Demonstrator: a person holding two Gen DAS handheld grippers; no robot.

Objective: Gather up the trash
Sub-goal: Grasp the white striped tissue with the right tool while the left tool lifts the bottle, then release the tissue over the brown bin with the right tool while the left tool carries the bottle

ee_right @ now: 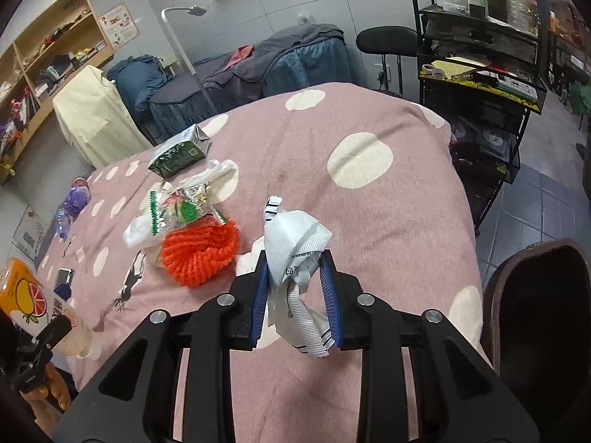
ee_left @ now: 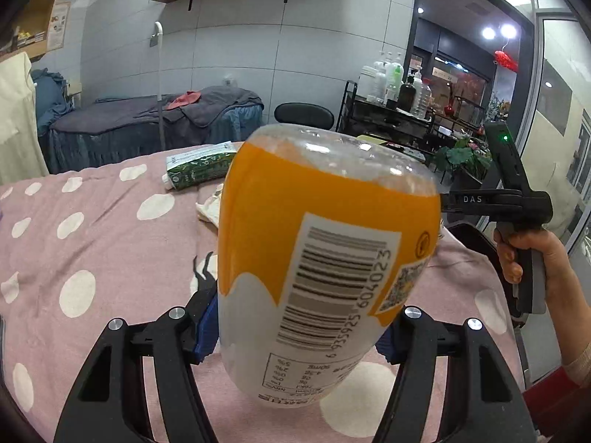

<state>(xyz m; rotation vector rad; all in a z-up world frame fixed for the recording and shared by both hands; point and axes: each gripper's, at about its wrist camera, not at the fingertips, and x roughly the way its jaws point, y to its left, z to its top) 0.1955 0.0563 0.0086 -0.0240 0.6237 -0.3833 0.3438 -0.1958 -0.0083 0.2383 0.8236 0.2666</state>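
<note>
Room: tiled grey walls are backing a treatment bed under a dark grey blanket [ee_right: 295, 46], with a black wire rack of bottles [ee_right: 476, 26] standing to the right.
Surface: a pink bedspread with cream dots [ee_right: 369, 129] is covering the near bed and carrying the litter.
Left tool [ee_left: 295, 332]: its blue pads are pressing both sides of an orange-labelled drink bottle [ee_left: 325, 251] and holding it clear of the bedspread, base pointing away from the camera, barcode facing up.
Right tool [ee_right: 295, 295]: its blue pads are closing on a crumpled white wrapper [ee_right: 295, 243], which is sitting between them and lifting off the bedspread; a striped end is hanging below the pads.
Right hand [ee_left: 532, 254]: seen from the left wrist, it is gripping the handle of the right tool beside the bottle.
Remaining trash: a green drink carton [ee_right: 177, 153] is lying near the far left edge; a heap of clear and foil wrappers [ee_right: 181, 203] is lying nearer, touching an orange net bag [ee_right: 201, 254]; a purple-labelled plastic bottle [ee_right: 72, 203] is lying at the left edge.
Bin: a dark brown bin [ee_right: 535, 313] is standing on the floor just beside the bed's right edge.
</note>
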